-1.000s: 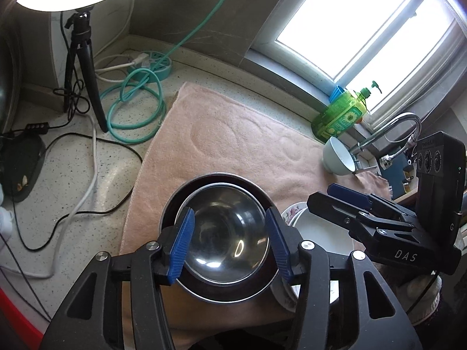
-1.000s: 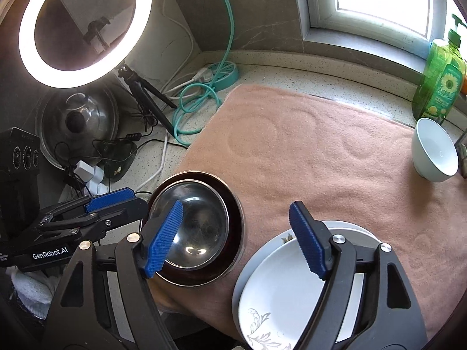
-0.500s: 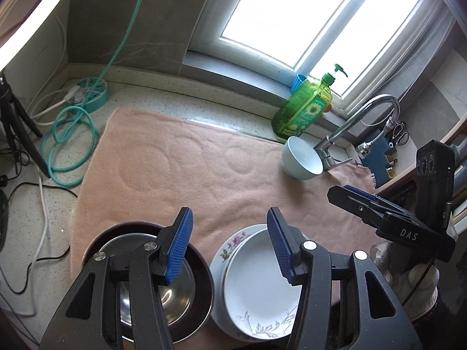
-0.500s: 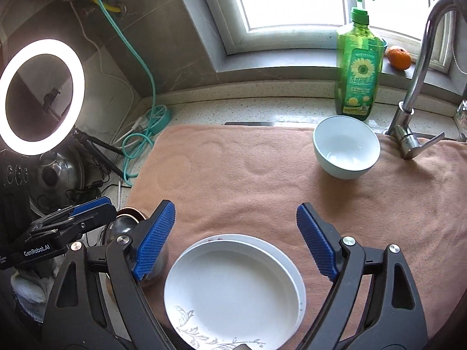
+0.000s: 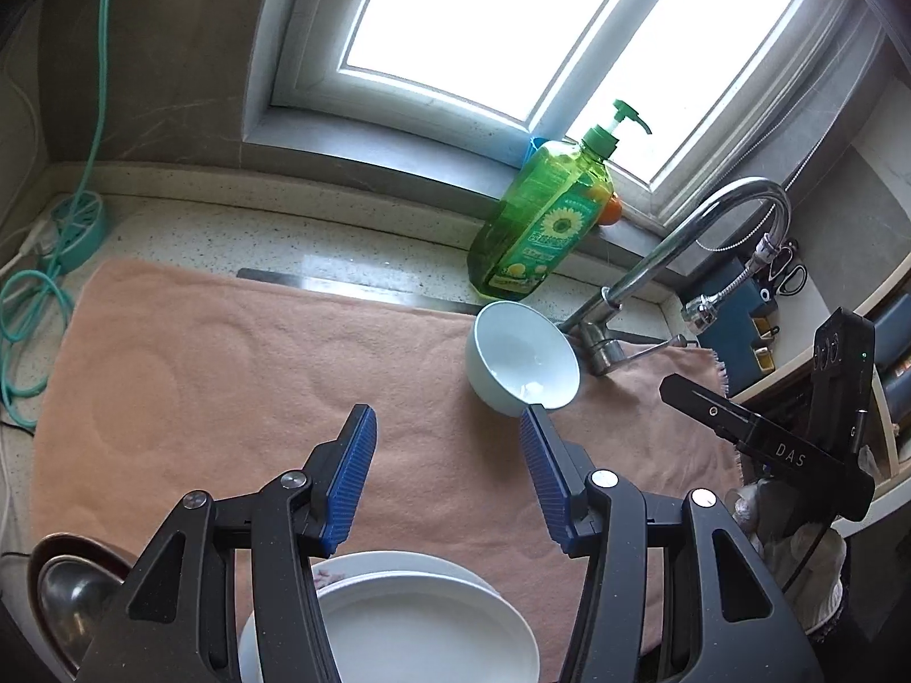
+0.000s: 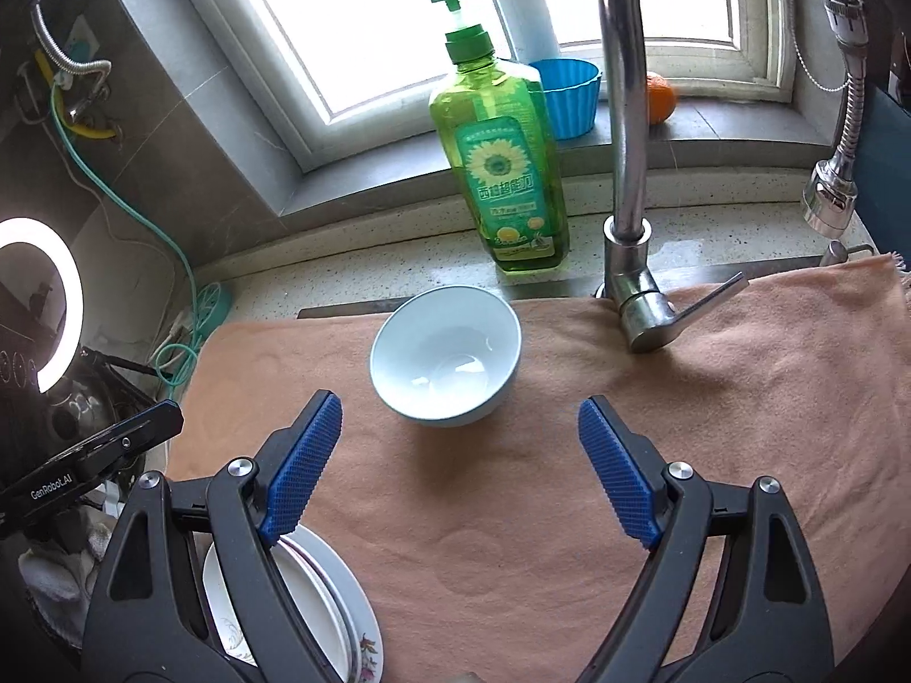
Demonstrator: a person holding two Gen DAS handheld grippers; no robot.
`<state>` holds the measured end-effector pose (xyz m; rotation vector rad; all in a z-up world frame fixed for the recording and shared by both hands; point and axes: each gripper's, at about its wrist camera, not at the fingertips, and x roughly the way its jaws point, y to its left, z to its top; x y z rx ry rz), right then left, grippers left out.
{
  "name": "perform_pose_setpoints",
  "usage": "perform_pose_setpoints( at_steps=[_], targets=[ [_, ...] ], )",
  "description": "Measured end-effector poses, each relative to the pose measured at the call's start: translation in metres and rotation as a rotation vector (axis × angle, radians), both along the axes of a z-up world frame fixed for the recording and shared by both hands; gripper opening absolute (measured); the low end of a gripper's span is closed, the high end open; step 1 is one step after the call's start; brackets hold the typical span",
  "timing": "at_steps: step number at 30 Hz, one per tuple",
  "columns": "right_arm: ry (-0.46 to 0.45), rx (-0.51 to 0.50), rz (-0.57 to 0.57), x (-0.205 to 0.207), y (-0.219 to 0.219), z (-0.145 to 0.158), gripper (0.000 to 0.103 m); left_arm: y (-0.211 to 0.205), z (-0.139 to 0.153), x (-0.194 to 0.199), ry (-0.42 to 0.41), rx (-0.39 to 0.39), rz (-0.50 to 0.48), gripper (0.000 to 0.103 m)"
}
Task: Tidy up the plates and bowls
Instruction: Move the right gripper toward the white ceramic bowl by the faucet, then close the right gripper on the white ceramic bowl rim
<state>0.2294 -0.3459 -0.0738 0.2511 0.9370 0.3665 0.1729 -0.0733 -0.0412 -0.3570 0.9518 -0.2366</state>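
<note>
Pale blue, the bowl (image 5: 521, 364) sits upright on the pink towel (image 5: 239, 364) just in front of the faucet (image 5: 655, 279) in the left wrist view, ahead and right of the empty left gripper (image 5: 447, 435), whose fingers stand apart, with stacked plates (image 5: 421, 620) below. In the right wrist view the bowl (image 6: 447, 356), left of the faucet (image 6: 626, 171), lies straight ahead between the right gripper's (image 6: 458, 418) spread, empty fingers, so the right seems nearer and better lined up.

The white bowl (image 6: 446, 356) looks glossy glazed ceramic, sitting on a matt, napped pink towel (image 6: 569, 455) (faint ring imprints). At its two o'clock the faucet (image 6: 626, 182) is polished metal; the soap bottle (image 6: 498, 159) at twelve is clear green plastic.
</note>
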Motion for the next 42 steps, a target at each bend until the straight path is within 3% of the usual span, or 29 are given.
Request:
perform_pose_setpoints(
  at_steps=[10,13,21,26,31,33,42],
  targets=[
    [0.089,0.114,-0.017,0.036,-0.013,-0.033,0.086,-0.023,-0.023,0.050,0.076,-0.052,-0.009,0.052],
    [0.125,0.142,-0.021,0.046,-0.012,-0.045,0.072,-0.027,-0.032,0.062,0.102,-0.060,-0.017,0.052],
    [0.193,0.180,-0.038,0.067,-0.006,-0.067,0.053,-0.030,-0.059,0.091,0.177,-0.108,-0.015,0.042],
    [0.221,0.188,-0.043,0.075,-0.001,-0.078,0.047,-0.032,-0.069,0.101,0.200,-0.117,-0.020,0.034],
    [0.229,0.179,-0.038,0.079,0.003,-0.083,0.038,-0.035,-0.074,0.107,0.214,-0.124,-0.028,0.034],
    [0.233,0.179,-0.035,0.081,0.005,-0.085,0.035,-0.036,-0.076,0.110,0.221,-0.125,-0.028,0.027],
    [0.254,0.180,-0.019,0.087,0.012,-0.093,0.018,-0.039,-0.086,0.117,0.241,-0.114,-0.039,0.017]
  ],
)
